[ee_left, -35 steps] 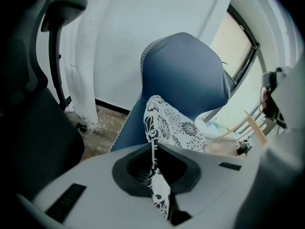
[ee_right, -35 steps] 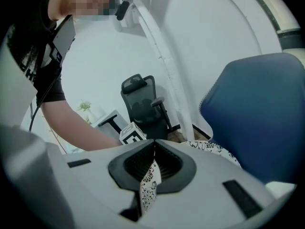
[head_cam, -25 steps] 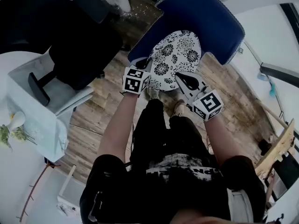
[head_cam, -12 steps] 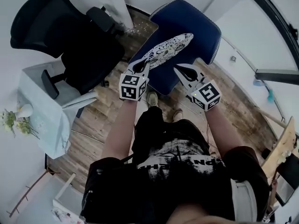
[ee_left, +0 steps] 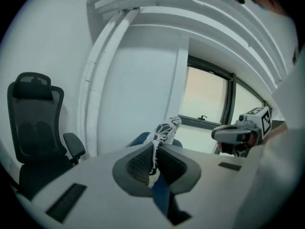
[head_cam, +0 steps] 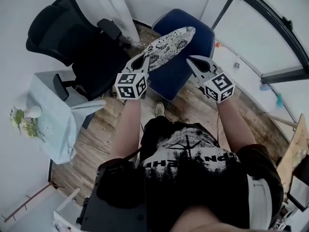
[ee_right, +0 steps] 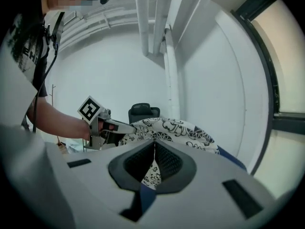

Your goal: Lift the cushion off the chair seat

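The black-and-white flowered cushion (head_cam: 171, 42) hangs in the air above the blue chair (head_cam: 169, 79), turned nearly edge-on in the head view. My left gripper (head_cam: 146, 58) is shut on its near end. In the left gripper view, a thin strip of the cushion (ee_left: 164, 130) runs between the pads of the left gripper (ee_left: 153, 151). My right gripper (head_cam: 189, 58) is shut, and its tips stand a little apart from the cushion. In the right gripper view, the cushion (ee_right: 176, 128) spreads just beyond the right gripper (ee_right: 155, 144).
A black office chair (head_cam: 72, 37) stands left of the blue chair. A small white table (head_cam: 46, 110) with a plant (head_cam: 21, 117) is at the far left. A dark window frame (head_cam: 270, 23) runs along the right. Wooden floor (head_cam: 193, 105) lies below.
Both grippers have risen. The cushion lay flat on the seat and is now off it, tilted and held by the left gripper. The right gripper rose beside it.
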Available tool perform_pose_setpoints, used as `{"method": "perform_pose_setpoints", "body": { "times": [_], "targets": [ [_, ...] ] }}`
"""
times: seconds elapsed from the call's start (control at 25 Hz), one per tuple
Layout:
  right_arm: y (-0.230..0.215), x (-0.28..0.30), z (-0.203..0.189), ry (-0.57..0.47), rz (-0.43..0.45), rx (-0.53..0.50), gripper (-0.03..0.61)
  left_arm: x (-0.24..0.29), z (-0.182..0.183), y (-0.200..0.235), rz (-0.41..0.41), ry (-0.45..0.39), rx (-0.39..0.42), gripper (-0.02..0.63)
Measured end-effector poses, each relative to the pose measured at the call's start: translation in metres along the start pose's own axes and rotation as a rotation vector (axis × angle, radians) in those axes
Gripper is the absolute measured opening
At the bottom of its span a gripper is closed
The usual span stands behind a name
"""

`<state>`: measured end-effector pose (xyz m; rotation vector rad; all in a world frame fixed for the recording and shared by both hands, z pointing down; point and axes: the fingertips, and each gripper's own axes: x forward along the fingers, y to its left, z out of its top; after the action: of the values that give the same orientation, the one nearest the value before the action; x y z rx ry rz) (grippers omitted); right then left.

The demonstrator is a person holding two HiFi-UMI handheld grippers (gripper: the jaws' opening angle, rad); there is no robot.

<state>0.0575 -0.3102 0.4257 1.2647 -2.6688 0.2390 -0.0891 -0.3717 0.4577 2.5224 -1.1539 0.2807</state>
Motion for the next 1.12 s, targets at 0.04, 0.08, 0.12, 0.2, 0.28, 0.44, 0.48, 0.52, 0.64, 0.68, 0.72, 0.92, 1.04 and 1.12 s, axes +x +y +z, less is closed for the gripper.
{"method": "perform_pose_setpoints", "body": {
  "times": [0.04,0.08,0.12,0.2,0.28,0.44,0.48,0.52,0.64,0.68,0.72,0.92,1.04,1.12],
  "targets": [
    [0.000,-0.004,0.006,-0.006,-0.001,-0.010,0.018,-0.004,0.012,-0.002,0.001,-0.023,0.005,0.025],
    [-0.001,-0.007,0.013,-0.016,-0.002,-0.017,0.018,-0.009,0.023,-0.004,0.003,-0.045,0.012,0.025],
    [-0.001,-0.010,0.019,-0.026,-0.004,-0.022,0.018,-0.013,0.033,-0.006,0.004,-0.064,0.020,0.025],
    [-0.001,-0.016,0.031,-0.047,-0.011,-0.032,0.018,-0.022,0.051,-0.013,0.005,-0.094,0.040,0.025],
    [-0.002,-0.023,0.044,-0.071,-0.017,-0.041,0.018,-0.029,0.065,-0.023,0.001,-0.116,0.061,0.025],
    [-0.007,-0.034,0.070,-0.118,-0.022,-0.060,0.017,-0.036,0.087,-0.041,-0.010,-0.138,0.120,0.023],
    [-0.007,-0.036,0.074,-0.126,-0.024,-0.064,0.017,-0.037,0.089,-0.044,-0.011,-0.139,0.128,0.023],
    [-0.007,-0.037,0.076,-0.131,-0.025,-0.064,0.017,-0.039,0.090,-0.046,-0.013,-0.138,0.131,0.023],
    [-0.004,-0.038,0.077,-0.134,-0.025,-0.060,0.017,-0.041,0.087,-0.048,-0.011,-0.134,0.129,0.023],
    [-0.004,-0.038,0.077,-0.134,-0.023,-0.060,0.017,-0.041,0.087,-0.048,-0.009,-0.133,0.130,0.023],
    [-0.003,-0.038,0.077,-0.134,-0.020,-0.059,0.017,-0.041,0.087,-0.049,-0.007,-0.133,0.132,0.023],
    [-0.002,-0.036,0.066,-0.123,-0.015,-0.043,0.017,-0.041,0.079,-0.050,-0.007,-0.124,0.124,0.023],
    [-0.002,-0.033,0.058,-0.106,-0.016,-0.038,0.017,-0.040,0.075,-0.050,-0.006,-0.117,0.120,0.023],
    [-0.002,-0.030,0.055,-0.093,-0.014,-0.043,0.017,-0.039,0.074,-0.050,-0.005,-0.115,0.123,0.023]
  ]
}}
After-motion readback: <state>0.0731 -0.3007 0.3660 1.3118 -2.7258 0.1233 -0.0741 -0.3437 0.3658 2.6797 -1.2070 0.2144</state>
